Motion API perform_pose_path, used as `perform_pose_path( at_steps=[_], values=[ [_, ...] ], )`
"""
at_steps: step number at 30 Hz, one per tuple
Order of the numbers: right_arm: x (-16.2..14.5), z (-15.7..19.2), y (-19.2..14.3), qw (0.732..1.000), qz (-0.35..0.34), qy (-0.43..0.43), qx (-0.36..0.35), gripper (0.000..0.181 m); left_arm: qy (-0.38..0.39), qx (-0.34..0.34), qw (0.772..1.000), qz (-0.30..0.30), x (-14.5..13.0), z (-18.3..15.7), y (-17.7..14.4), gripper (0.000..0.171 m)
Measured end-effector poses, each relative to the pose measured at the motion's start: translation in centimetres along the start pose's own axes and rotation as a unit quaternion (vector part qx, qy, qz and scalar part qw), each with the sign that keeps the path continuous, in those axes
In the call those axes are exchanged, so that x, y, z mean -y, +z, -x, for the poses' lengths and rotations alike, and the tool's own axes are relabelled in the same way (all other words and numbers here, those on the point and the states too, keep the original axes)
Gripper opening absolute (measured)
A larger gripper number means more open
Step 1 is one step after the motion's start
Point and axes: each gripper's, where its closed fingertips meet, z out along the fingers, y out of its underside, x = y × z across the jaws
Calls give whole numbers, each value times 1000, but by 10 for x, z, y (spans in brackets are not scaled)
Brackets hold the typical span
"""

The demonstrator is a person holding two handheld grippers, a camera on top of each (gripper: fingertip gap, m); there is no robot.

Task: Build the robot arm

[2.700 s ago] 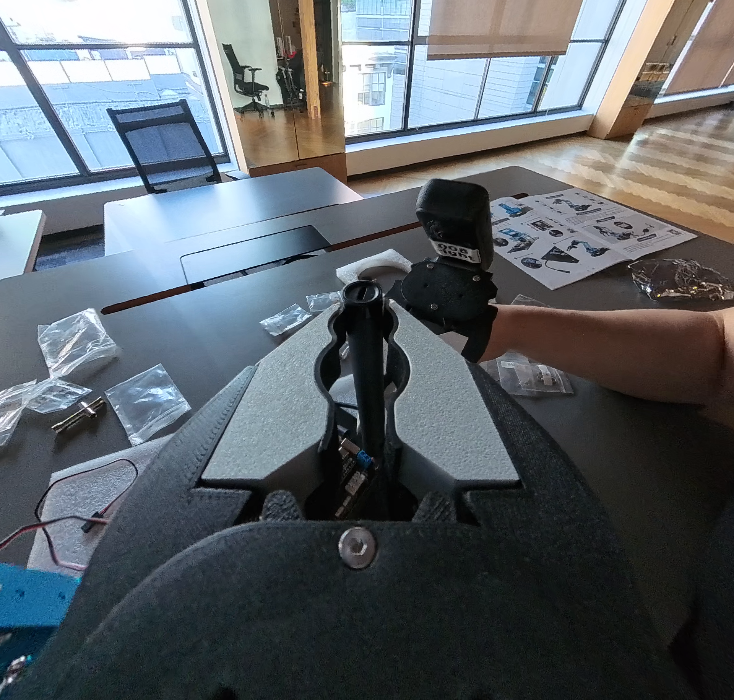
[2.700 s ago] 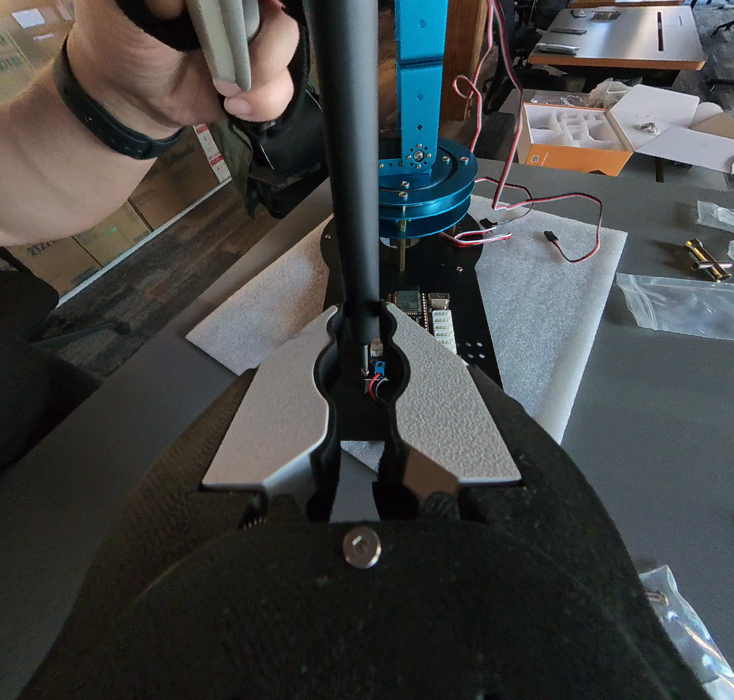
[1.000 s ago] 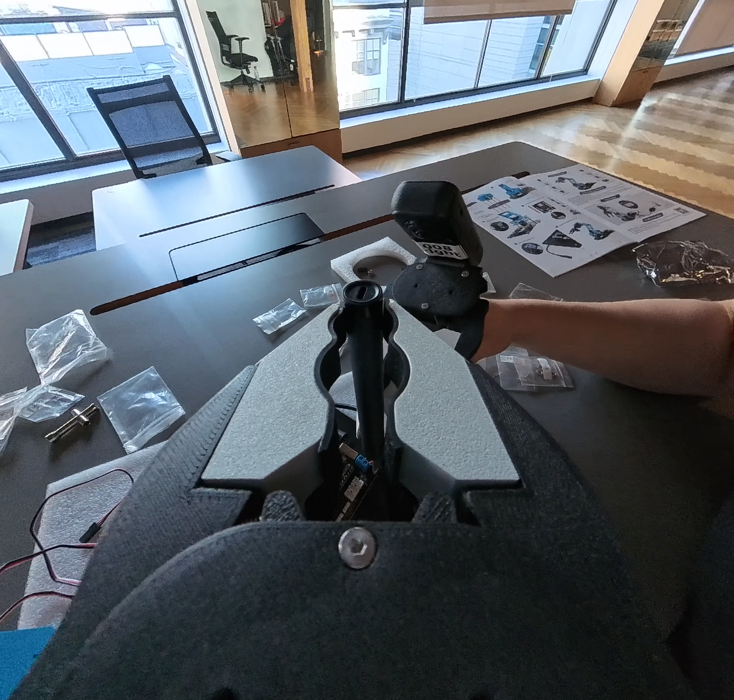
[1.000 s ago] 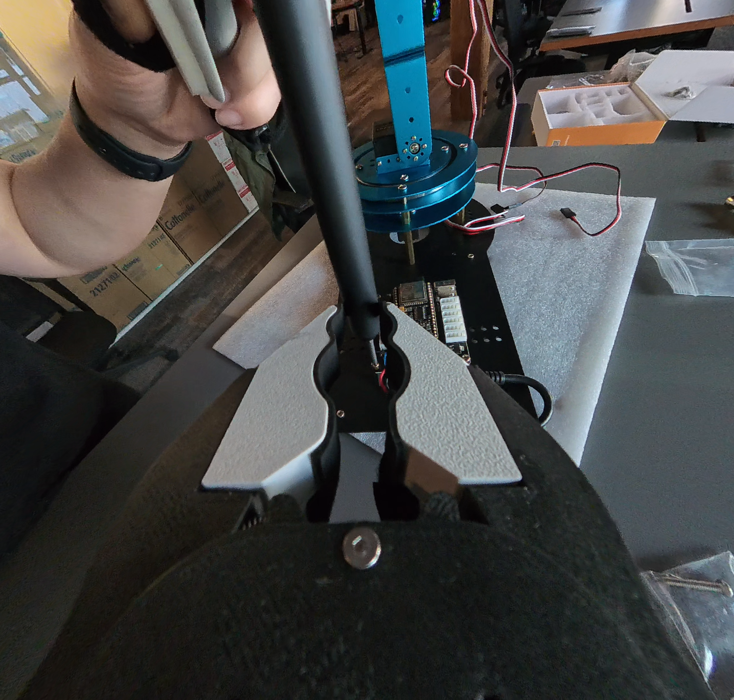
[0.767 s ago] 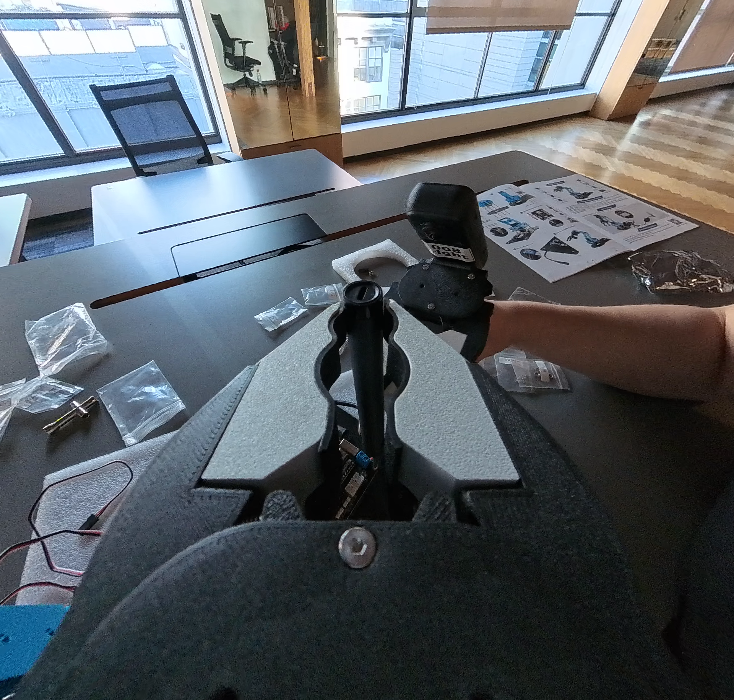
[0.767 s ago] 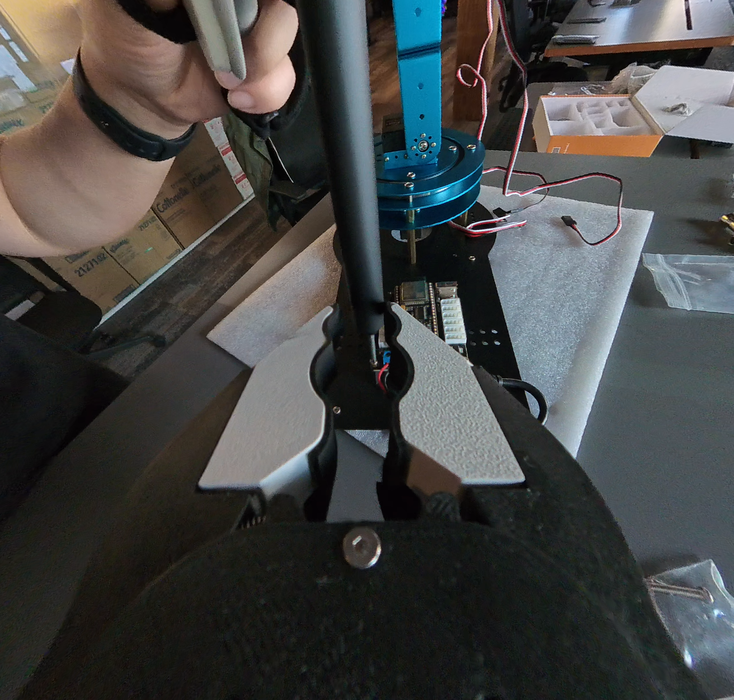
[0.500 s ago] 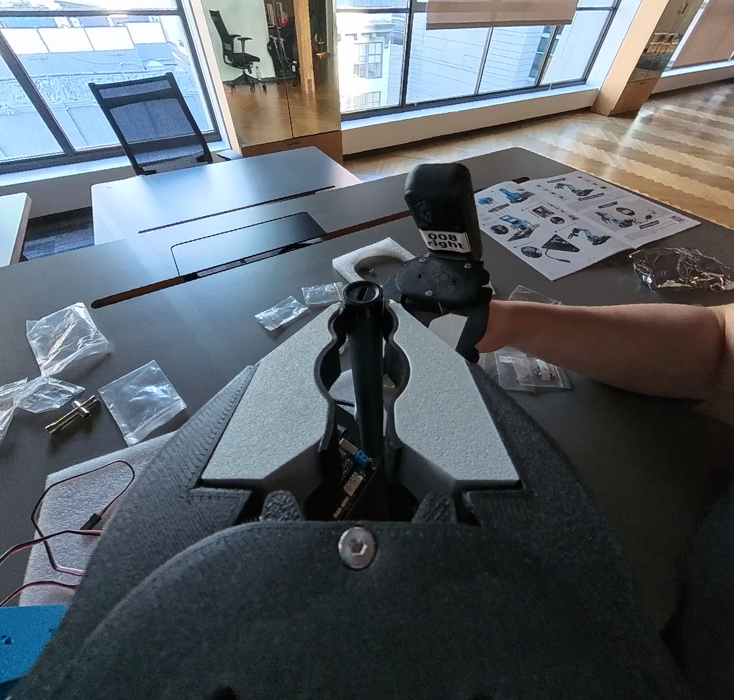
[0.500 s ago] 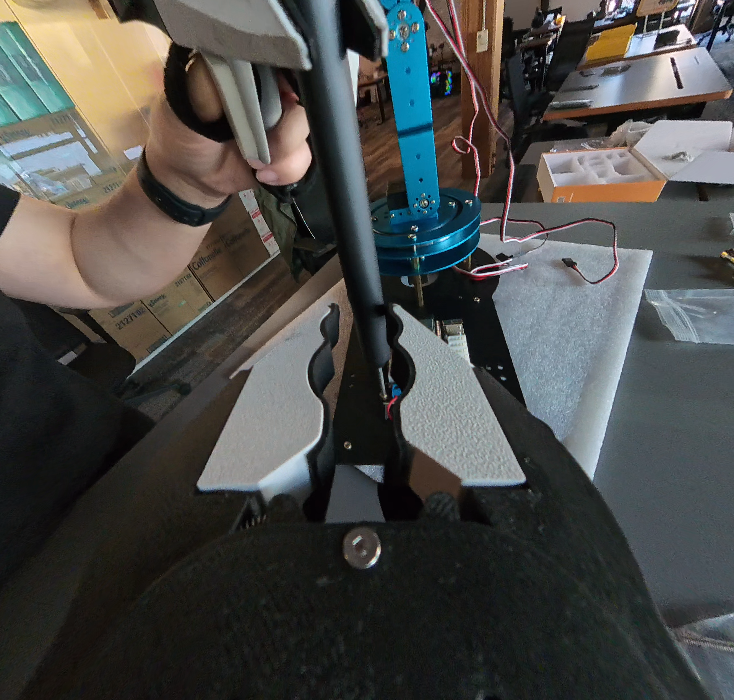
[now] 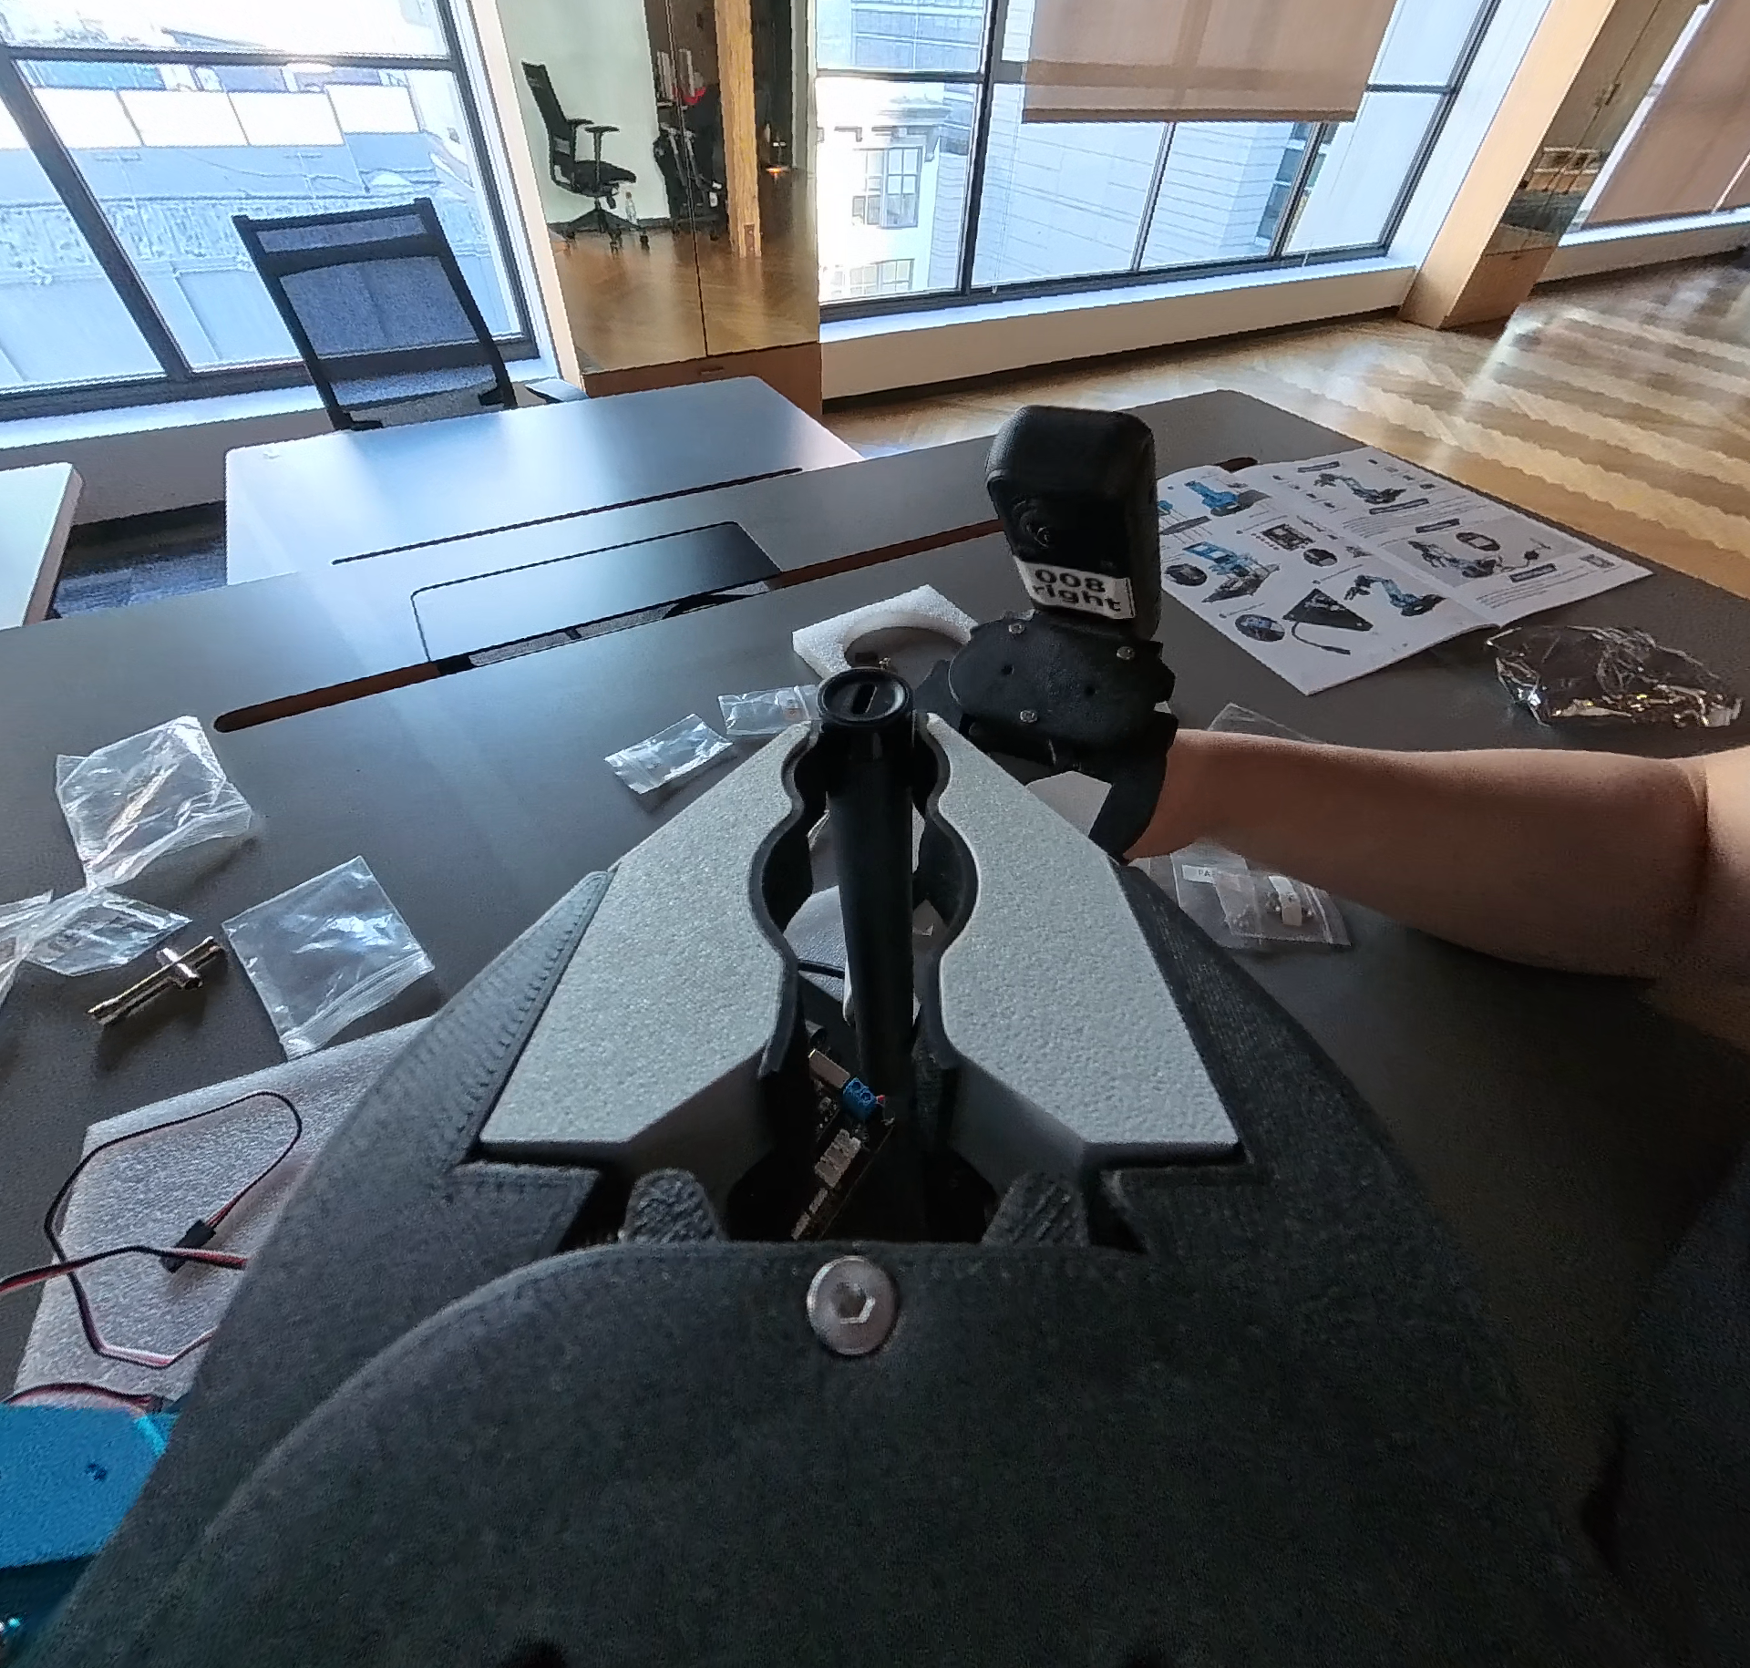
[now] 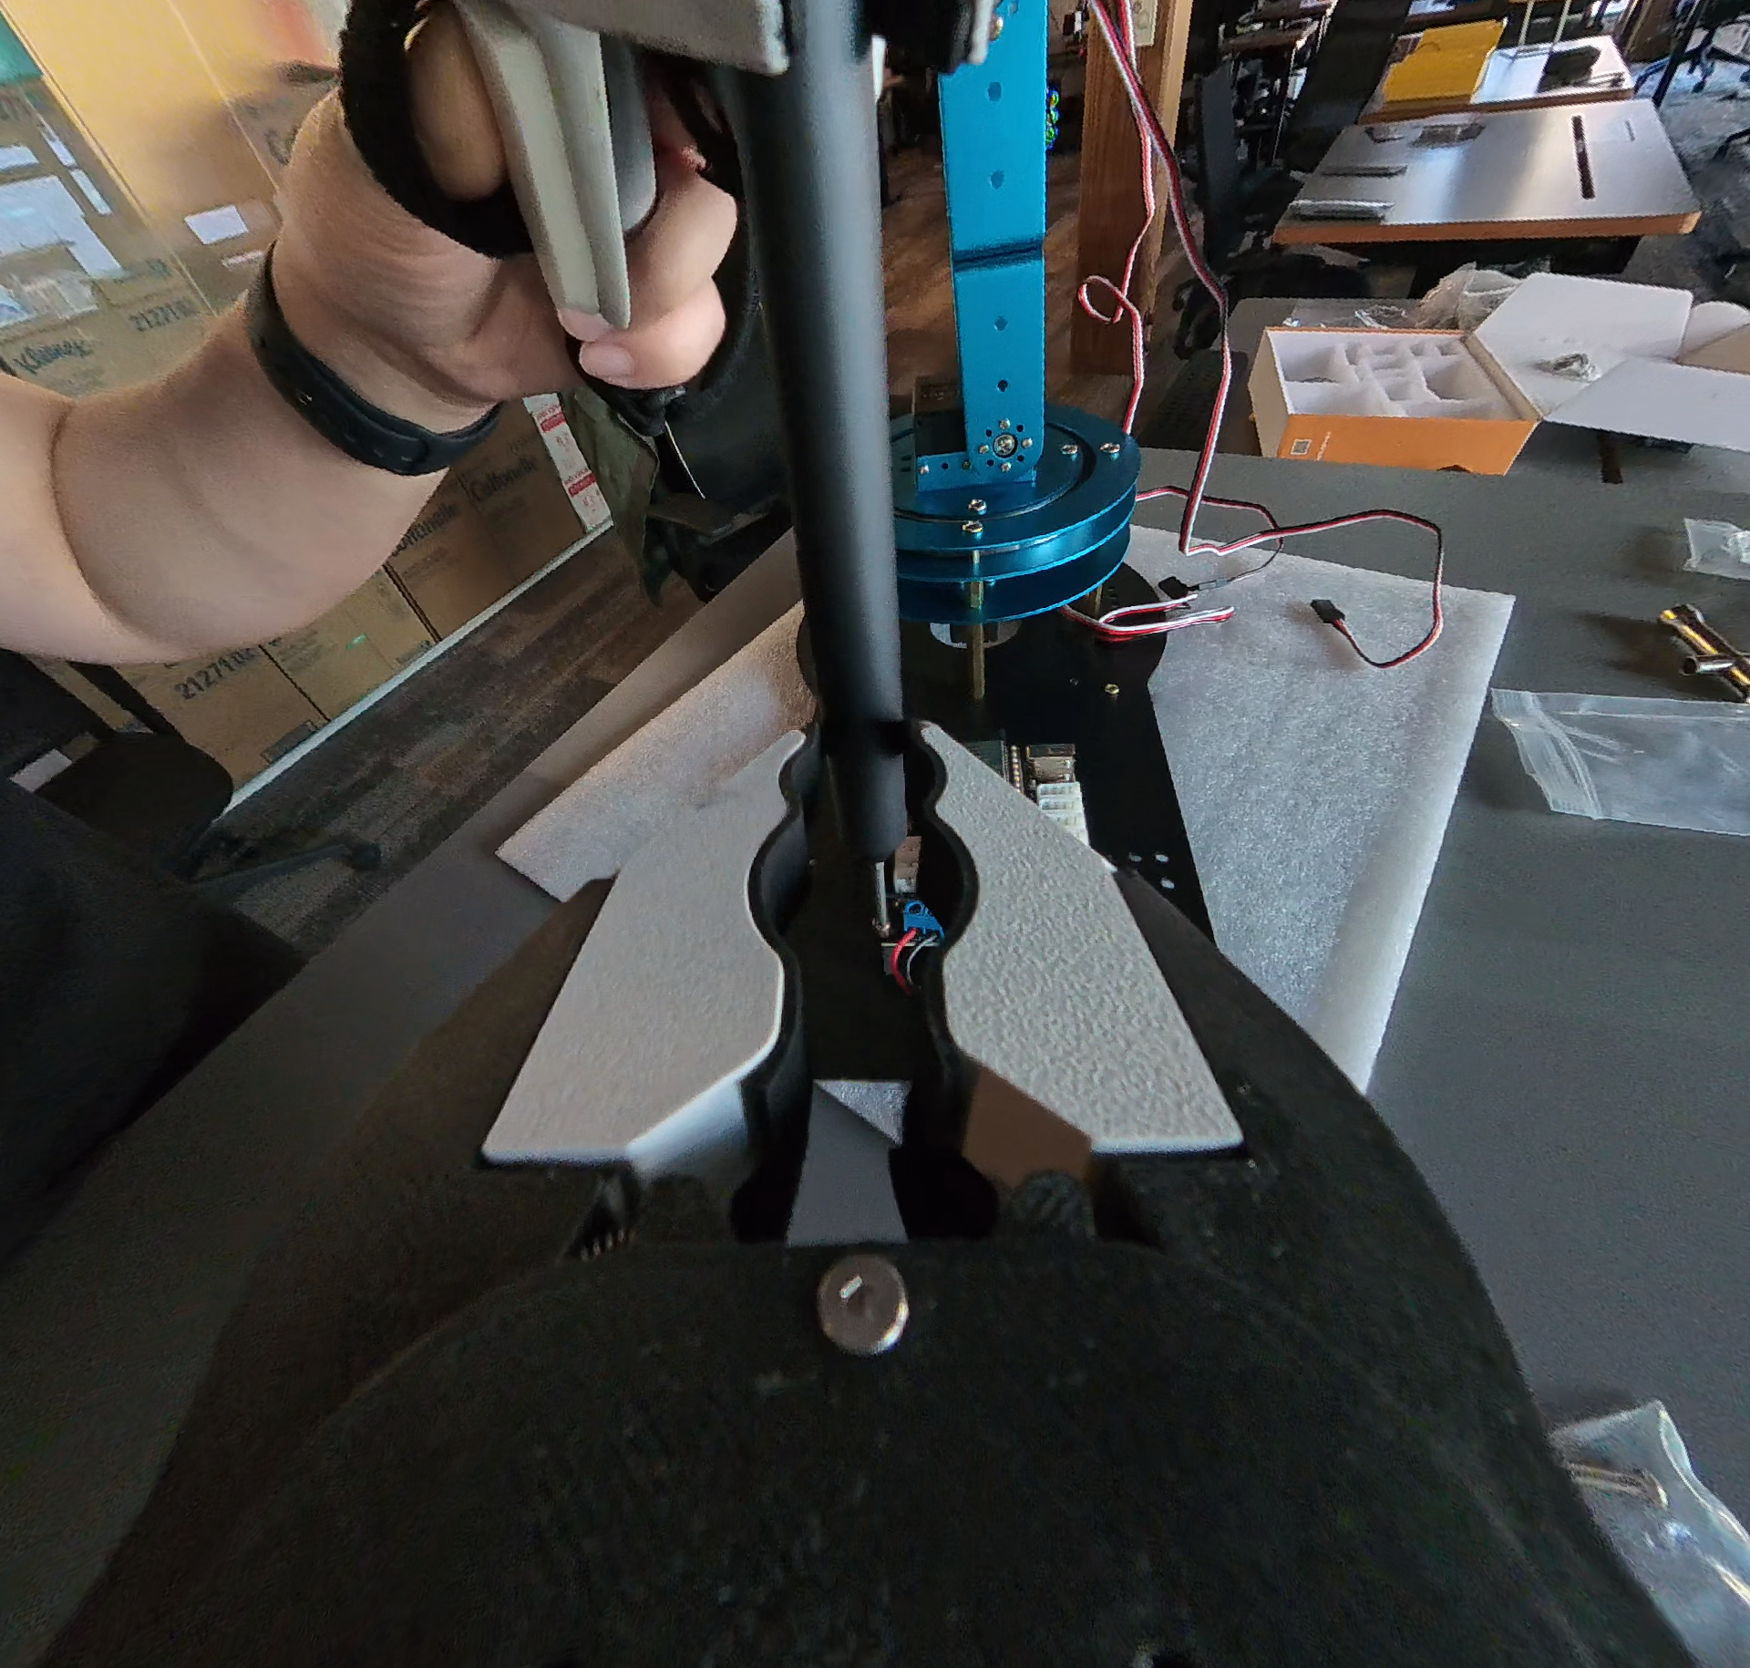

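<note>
My left gripper (image 9: 866, 751) clamps the smooth black cylindrical screwdriver handle (image 9: 873, 865), long axis near vertical, tip down at the small blue terminal block (image 10: 915, 920). My right gripper (image 10: 866, 770) brackets the shaft low, contact unclear. Beyond the block stands the blue anodised turntable (image 10: 1013, 524) on white foam sheet (image 10: 1307, 770).

black screwdriver (image 10: 838, 448), blue turntable (image 10: 1013, 524), white foam sheet (image 10: 1307, 770)

The round base (image 10: 1013, 524) stands on a board (image 10: 1098, 704) on a foam sheet (image 10: 1326, 770), open box (image 10: 1401, 391) behind.
</note>
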Motion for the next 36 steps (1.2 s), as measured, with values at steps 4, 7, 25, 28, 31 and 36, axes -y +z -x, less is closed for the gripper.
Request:
perform_pose_path(
  at_steps=[4, 7, 25, 28, 31, 36],
  values=[
    [-1, -1, 0, 1000, 2, -5, -5, 16, 14, 2, 1000, 3, 0, -2, 2, 16],
    [-1, -1, 2, 1000, -3, 5, -3, 16, 13, 3, 1000, 6, -1, -1, 2, 16],
    [-3, -1, -9, 999, 35, 16, -21, 20, -7, 10, 1000, 2, 0, 4, 2, 16],
    [-13, 10, -25, 997, 62, 39, -21, 2, -5, 10, 1000, 4, 0, 4, 2, 16],
    [-43, 13, -18, 989, 115, 79, -49, 1, -2, 9, 1000, 4, 0, 2, 3, 16],
    [-81, -3, 4, 969, 162, 100, -155, 11, -2, 11, 1000, 4, 0, 3, 3, 16]
  ],
)
